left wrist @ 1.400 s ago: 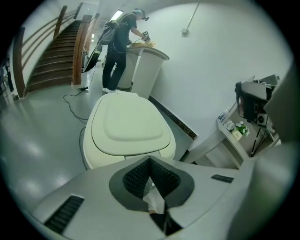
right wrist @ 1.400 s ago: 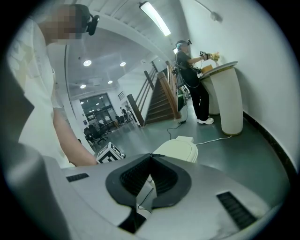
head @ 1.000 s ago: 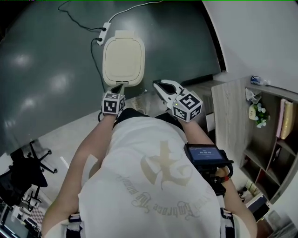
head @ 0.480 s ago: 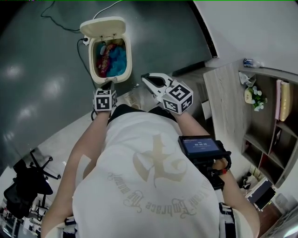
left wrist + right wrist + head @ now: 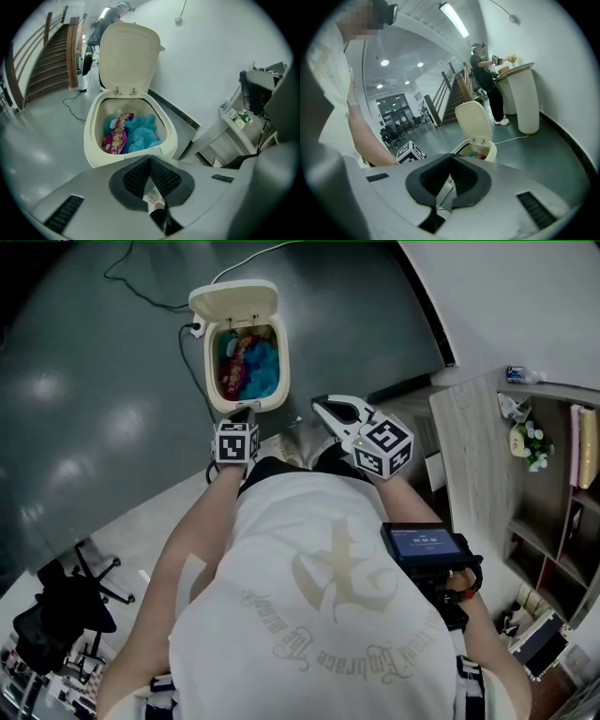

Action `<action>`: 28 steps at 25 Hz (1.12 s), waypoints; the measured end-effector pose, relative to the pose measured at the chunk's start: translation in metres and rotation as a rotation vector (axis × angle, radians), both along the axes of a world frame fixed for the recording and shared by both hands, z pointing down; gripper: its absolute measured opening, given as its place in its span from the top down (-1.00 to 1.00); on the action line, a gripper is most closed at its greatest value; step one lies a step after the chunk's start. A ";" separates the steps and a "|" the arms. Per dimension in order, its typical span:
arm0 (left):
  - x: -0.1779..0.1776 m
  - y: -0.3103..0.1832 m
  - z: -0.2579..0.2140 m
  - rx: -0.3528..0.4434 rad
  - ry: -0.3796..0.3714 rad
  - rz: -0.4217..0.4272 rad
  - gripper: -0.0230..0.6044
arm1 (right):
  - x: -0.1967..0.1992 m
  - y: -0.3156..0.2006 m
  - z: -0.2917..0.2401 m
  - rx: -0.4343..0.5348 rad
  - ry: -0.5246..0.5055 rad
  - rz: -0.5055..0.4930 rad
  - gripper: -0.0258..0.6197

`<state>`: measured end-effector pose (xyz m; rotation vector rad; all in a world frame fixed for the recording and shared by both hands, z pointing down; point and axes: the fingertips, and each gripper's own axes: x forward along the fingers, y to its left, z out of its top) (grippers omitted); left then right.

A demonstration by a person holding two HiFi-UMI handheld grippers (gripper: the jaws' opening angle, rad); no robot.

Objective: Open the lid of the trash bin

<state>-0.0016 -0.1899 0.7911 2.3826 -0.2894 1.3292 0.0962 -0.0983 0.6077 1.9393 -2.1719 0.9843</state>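
Left tongs (image 5: 150,161) are pressed tip to tip, holding nothing, just short of the trash bin's (image 5: 91,145) near rim. Right tongs (image 5: 451,158) are likewise closed and empty, off to its right. The bin stands on the floor (image 5: 103,399), long axis running away from the person. Its lid (image 5: 129,54) is upright at the far hinge, with blue wadding (image 5: 143,133) and a red wrapper (image 5: 116,138) inside. A cable (image 5: 192,362) trails beside it.

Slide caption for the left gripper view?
Shut left gripper facing the open trash bin; lid upright, blue and pink waste inside.
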 end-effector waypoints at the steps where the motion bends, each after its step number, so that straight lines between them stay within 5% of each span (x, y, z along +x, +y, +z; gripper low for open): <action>1: -0.002 -0.001 -0.001 -0.015 0.001 -0.016 0.88 | -0.003 -0.001 -0.002 -0.001 0.003 0.001 0.90; 10: -0.007 -0.011 -0.010 -0.136 0.050 -0.109 0.88 | -0.010 -0.018 -0.021 0.017 0.041 -0.021 0.90; 15: -0.015 -0.010 -0.021 -0.122 0.075 -0.079 0.88 | -0.011 -0.031 -0.029 0.030 0.057 -0.056 0.90; 28: -0.016 -0.025 -0.126 -0.078 0.380 -0.212 0.88 | -0.023 -0.057 -0.053 0.118 0.070 -0.162 0.90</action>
